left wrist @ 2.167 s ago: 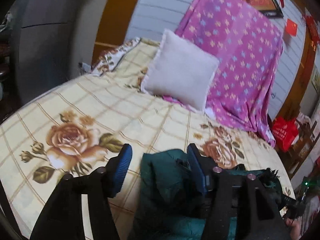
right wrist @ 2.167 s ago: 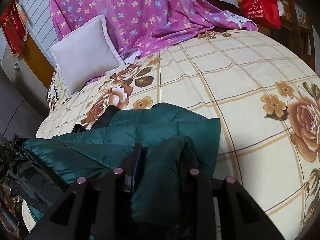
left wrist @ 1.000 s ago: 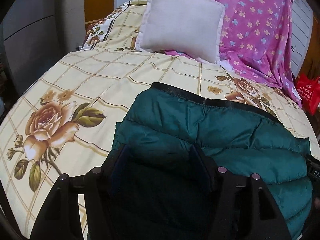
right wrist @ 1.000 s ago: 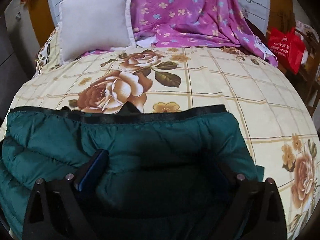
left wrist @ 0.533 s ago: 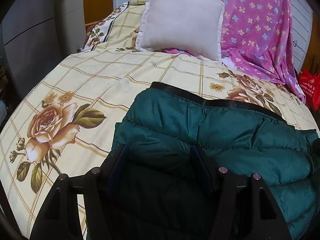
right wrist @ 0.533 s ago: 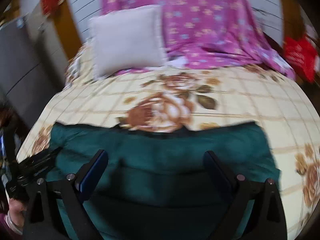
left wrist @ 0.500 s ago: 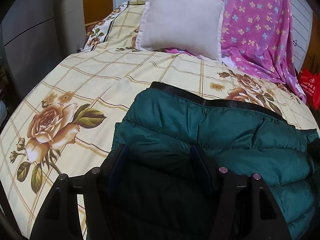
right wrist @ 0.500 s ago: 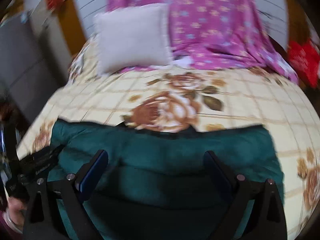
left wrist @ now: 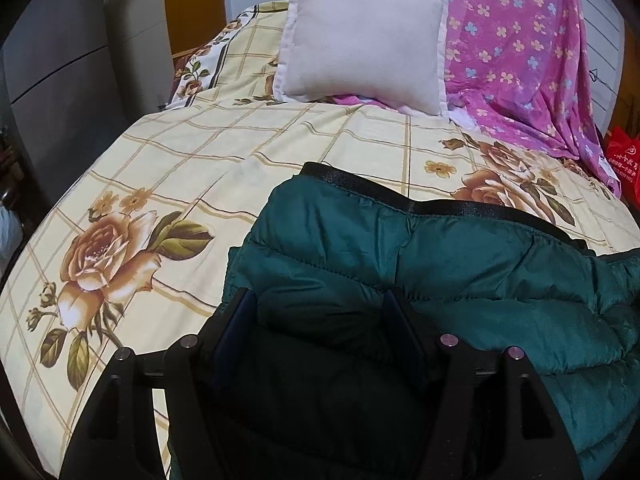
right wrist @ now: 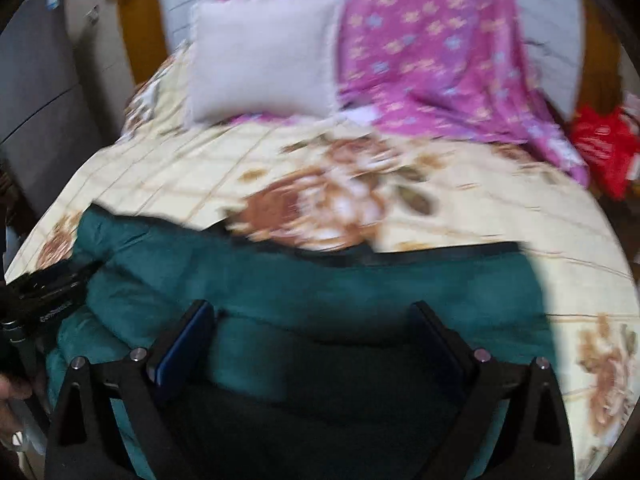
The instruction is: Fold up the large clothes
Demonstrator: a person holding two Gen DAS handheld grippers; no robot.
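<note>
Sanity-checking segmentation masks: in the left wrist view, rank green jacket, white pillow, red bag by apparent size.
1. green jacket, though it lies nearest the camera, which inflates it.
2. white pillow, farther back, so its real size is unsure.
3. red bag, cut off by the frame edge.

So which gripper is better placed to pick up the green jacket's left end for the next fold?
Left. The left gripper has its fingers spread around the jacket right at its left edge on the bedsheet, while the right gripper hangs open over the jacket's middle, in a blurred view.
</note>
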